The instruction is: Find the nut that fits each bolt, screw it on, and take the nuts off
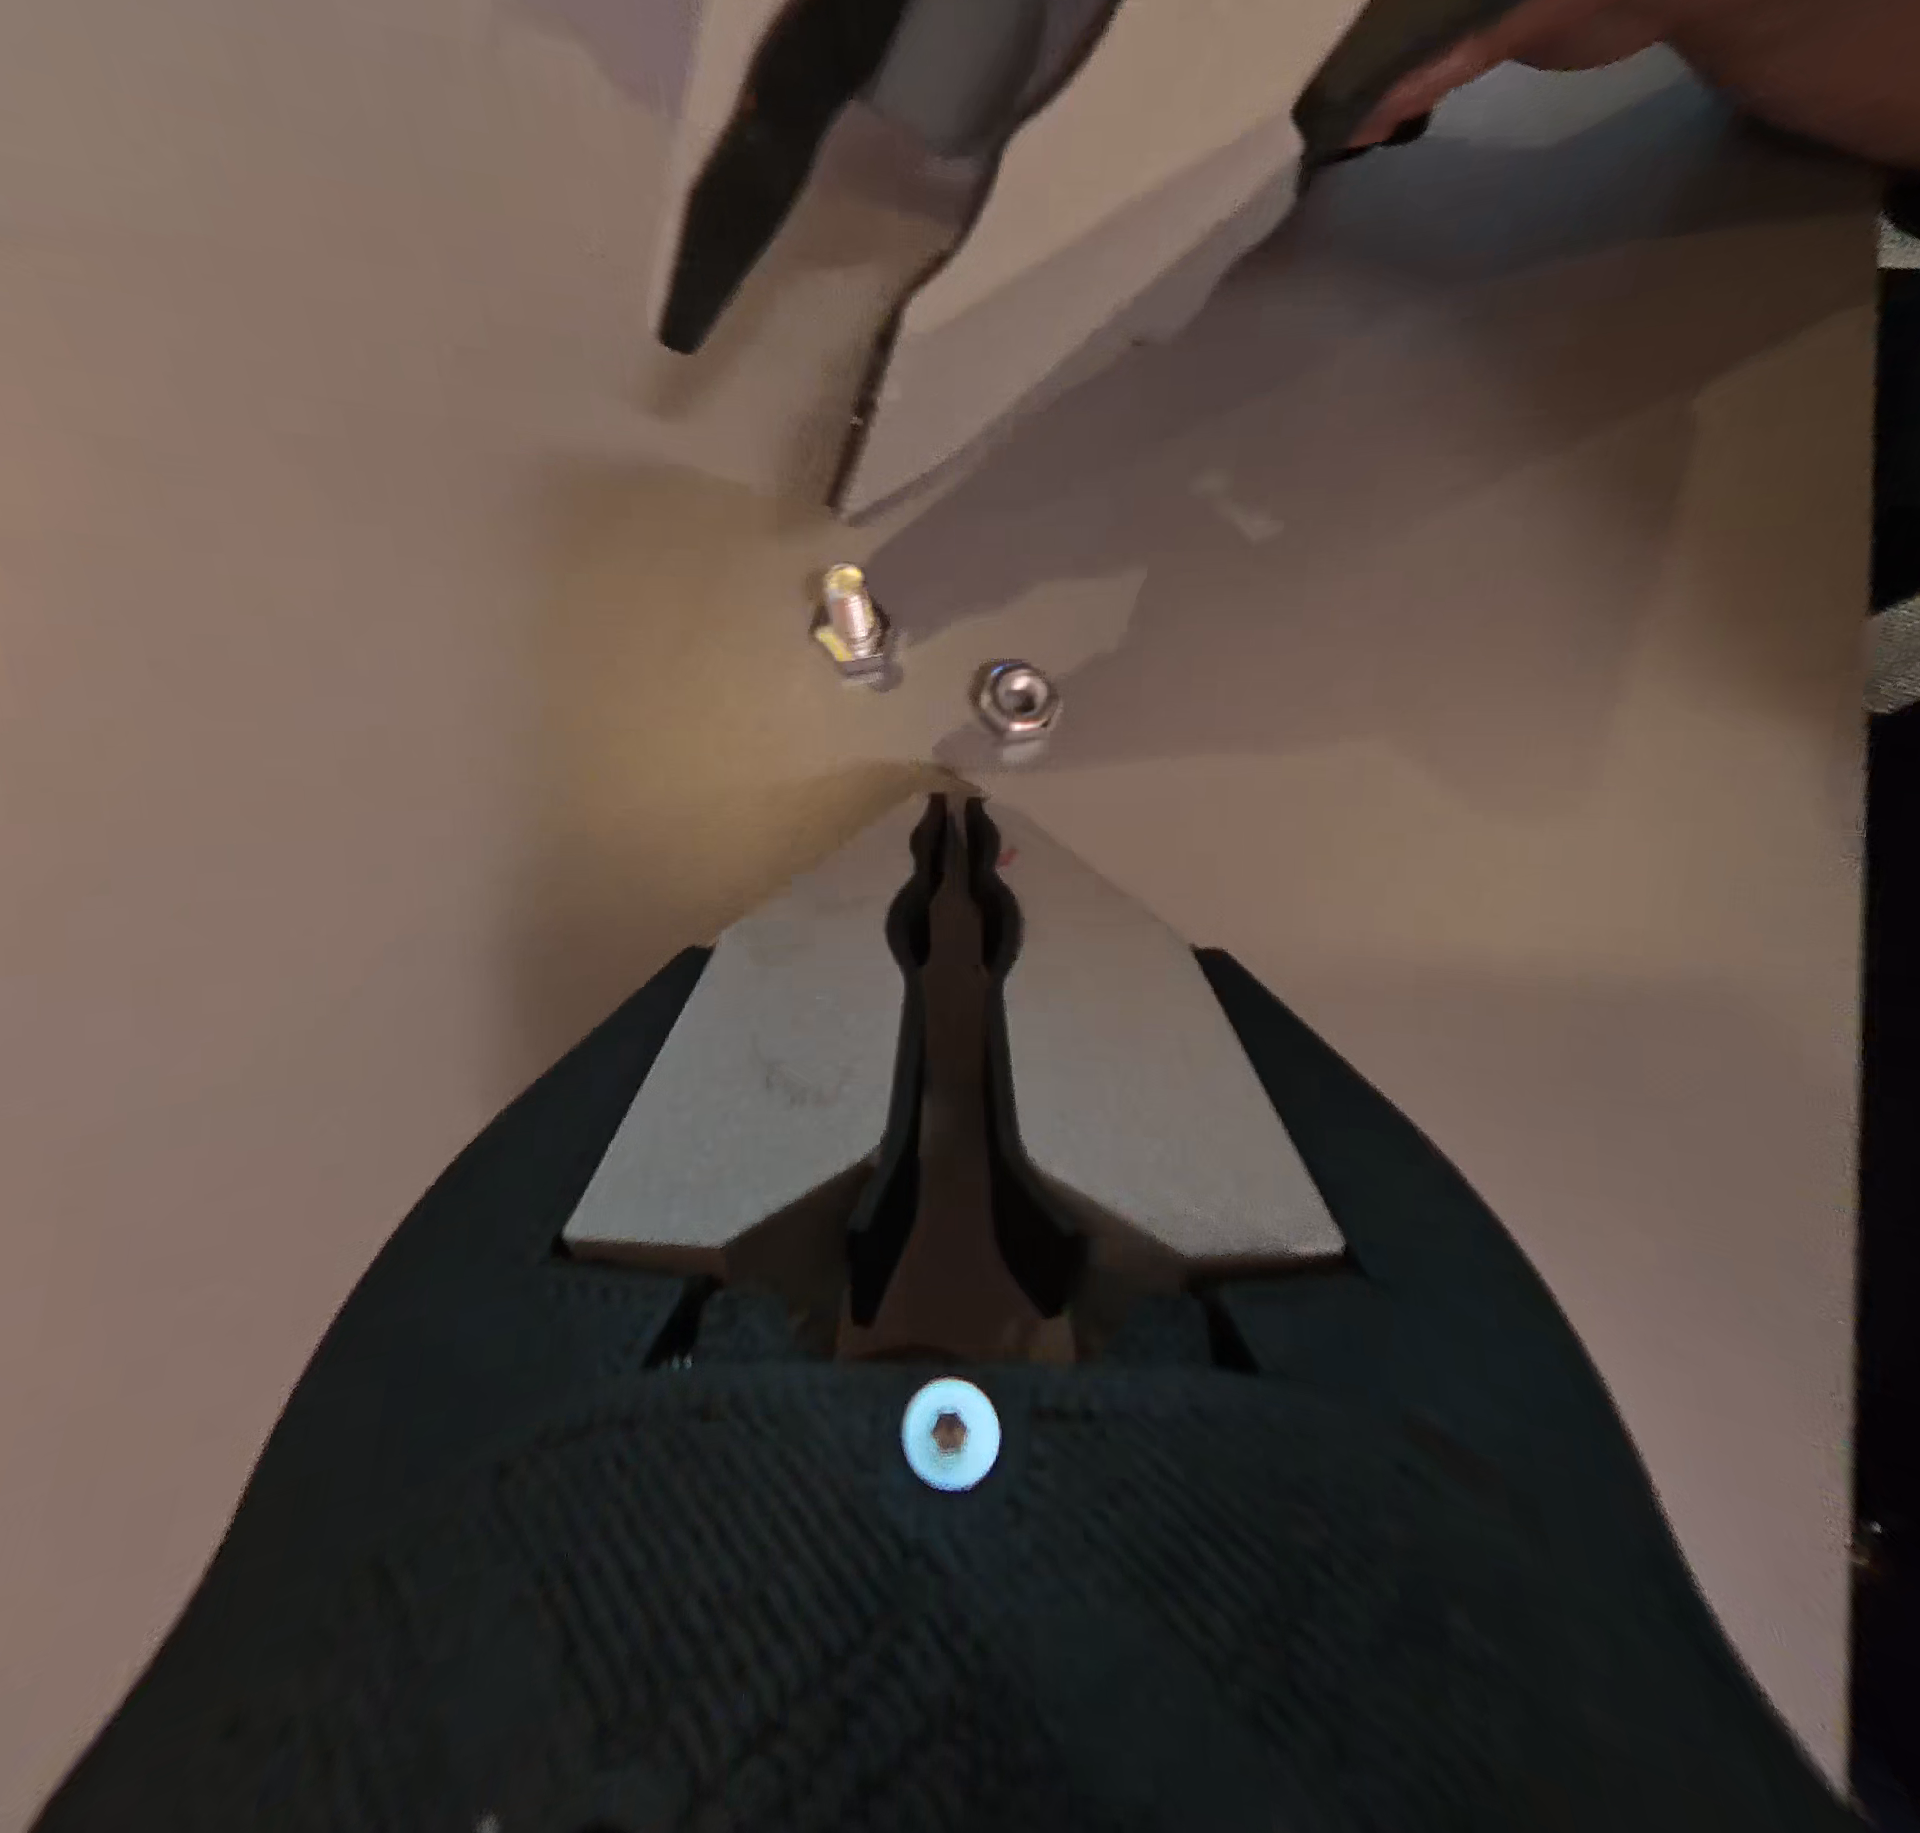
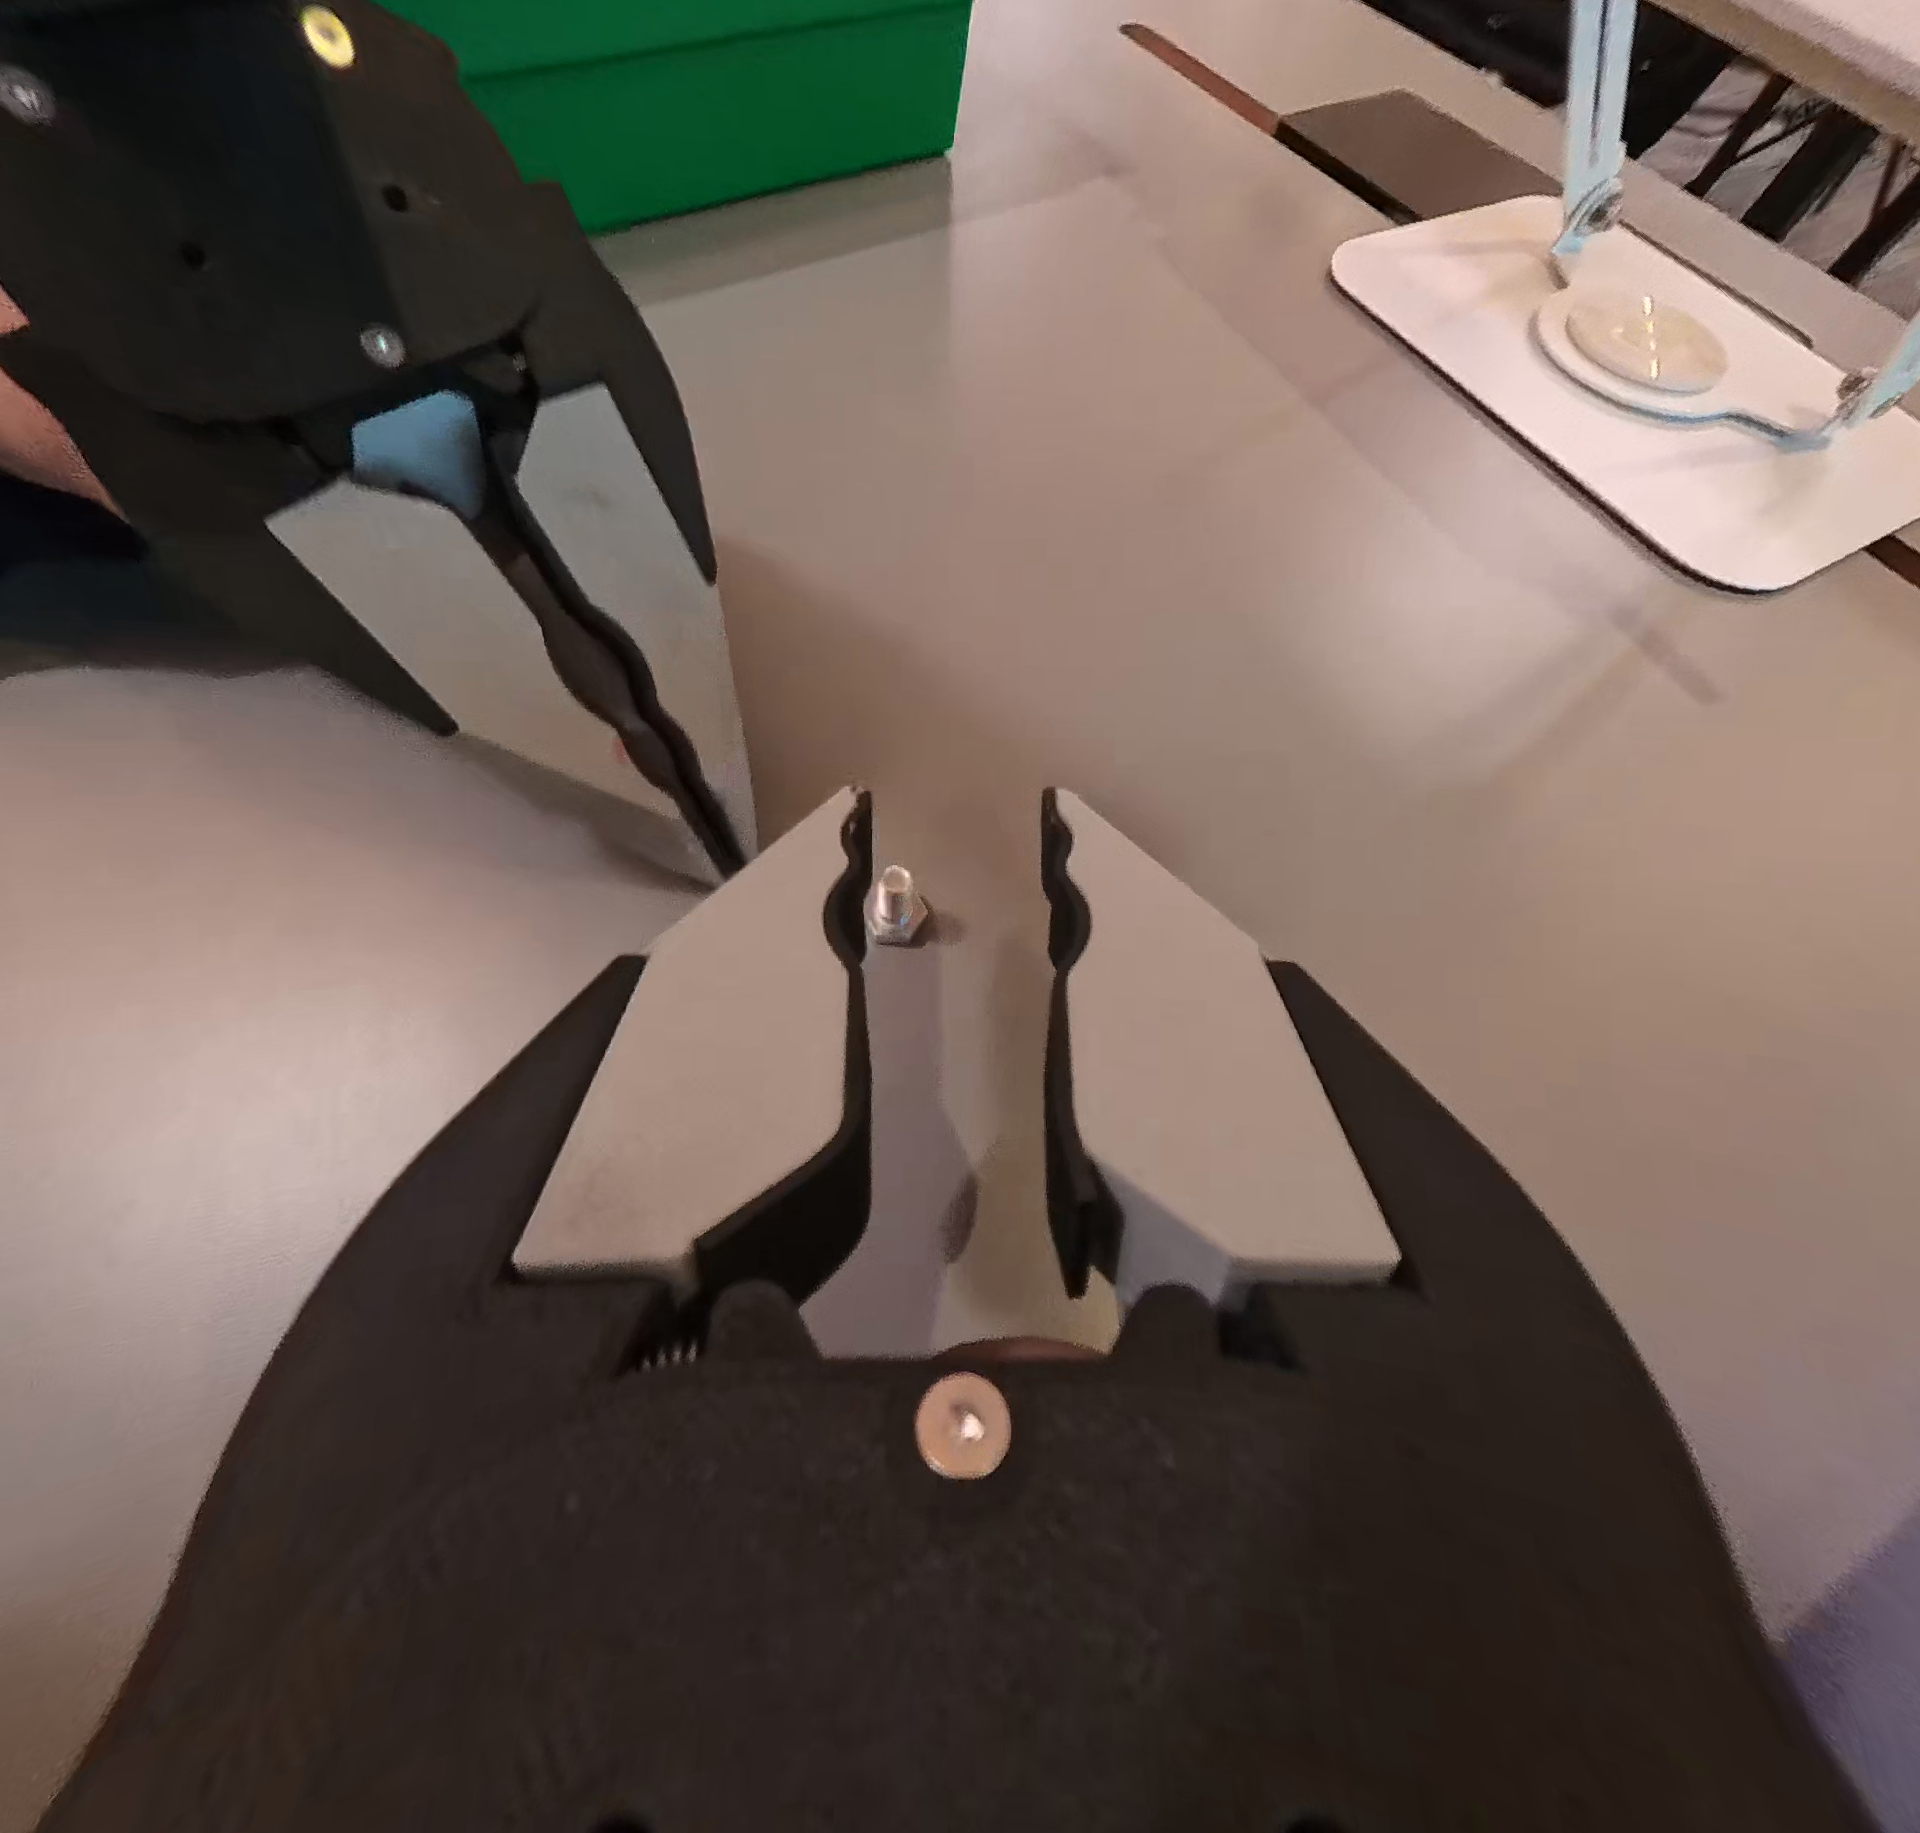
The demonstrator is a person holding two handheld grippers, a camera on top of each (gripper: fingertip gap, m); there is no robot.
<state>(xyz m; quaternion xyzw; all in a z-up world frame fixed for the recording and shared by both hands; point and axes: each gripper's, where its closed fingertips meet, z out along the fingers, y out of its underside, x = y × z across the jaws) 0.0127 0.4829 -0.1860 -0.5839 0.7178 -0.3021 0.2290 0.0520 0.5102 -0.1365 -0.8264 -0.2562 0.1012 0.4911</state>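
A small silver bolt (image 2: 896, 905) stands on its head on the grey table (image 2: 1247, 744). It is between the fingers of my open right gripper (image 2: 954, 807), close to the left finger (image 2: 847, 848), and neither pad presses on it. In the left wrist view the bolt (image 1: 854, 625) stands just ahead and to the left of my left gripper (image 1: 956, 804), which is shut. A silver nut (image 1: 1018, 703) lies flat on the table just ahead of its tips and to the right. The left gripper (image 2: 727, 853) also shows in the right wrist view, tips down near the table. The nut is hidden in that view.
Stacked green boxes (image 2: 707, 69) stand at the back of the table. A white board (image 2: 1714, 495) carrying a light blue stand (image 2: 1590, 121) lies at the back right. A hand (image 1: 1766, 27) holds the right gripper. The table's dark edge (image 1: 1893, 952) runs along the right. Left tips to right tips: about 7 centimetres.
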